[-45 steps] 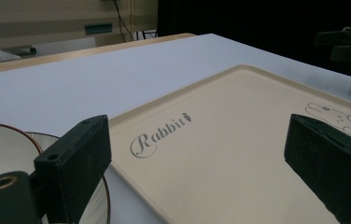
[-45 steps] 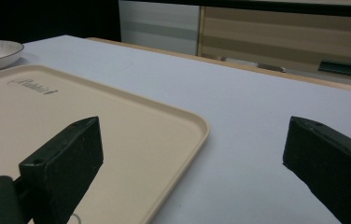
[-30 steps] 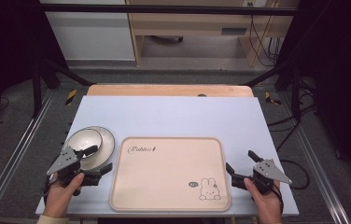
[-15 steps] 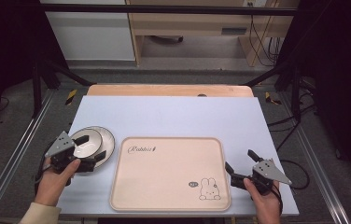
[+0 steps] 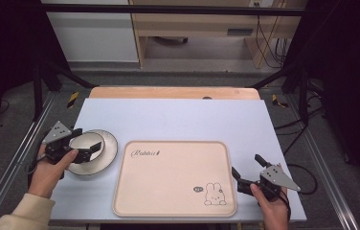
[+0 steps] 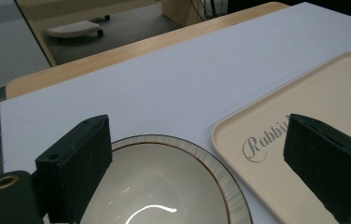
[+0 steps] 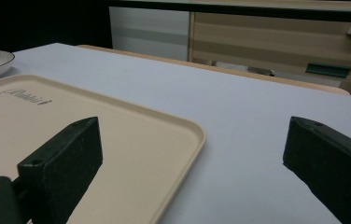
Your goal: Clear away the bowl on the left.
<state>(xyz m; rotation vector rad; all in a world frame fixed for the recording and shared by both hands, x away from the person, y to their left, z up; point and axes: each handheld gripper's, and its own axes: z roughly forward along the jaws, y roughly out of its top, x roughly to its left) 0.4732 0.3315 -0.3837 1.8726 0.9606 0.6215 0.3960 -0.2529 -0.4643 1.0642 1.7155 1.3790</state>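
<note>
Now: left gripper wide open over cream bowl, near left. Right gripper open too, hovering beside tray, near right edge.

A tray lies on the table toward its near edge. A bowl sits just left of the tray. The table's far half lies bare.

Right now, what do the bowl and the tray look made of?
Bowl: likely glazed ceramic; glossy cream inside with bright highlights, thin brown rim line, ribbed outer band. Tray: probably matte plastic or melamine; uniform beige, moulded raised rim, printed script and rabbit.
</note>
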